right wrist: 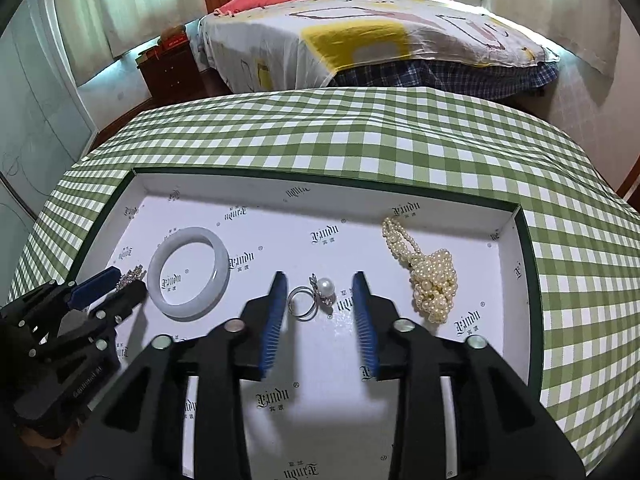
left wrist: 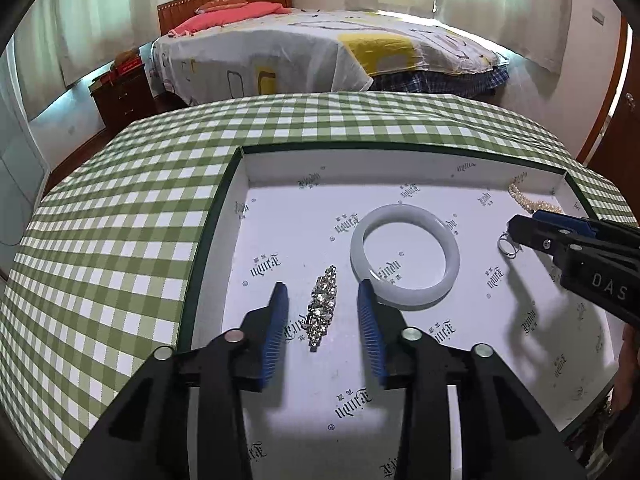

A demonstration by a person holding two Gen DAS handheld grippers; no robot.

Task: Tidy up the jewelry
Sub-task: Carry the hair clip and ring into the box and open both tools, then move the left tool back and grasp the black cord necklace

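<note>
A shallow white-lined box with a dark green rim lies on the checked tablecloth. In it lie a rhinestone hair clip, a white jade bangle, a pearl ring and a heap of pearl necklace. My left gripper is open, its fingers on either side of the hair clip. My right gripper is open, its fingers on either side of the pearl ring.
The table wears a green and white checked cloth. Behind it stands a bed with a patterned cover and a dark wooden nightstand. Curtains hang along the back wall.
</note>
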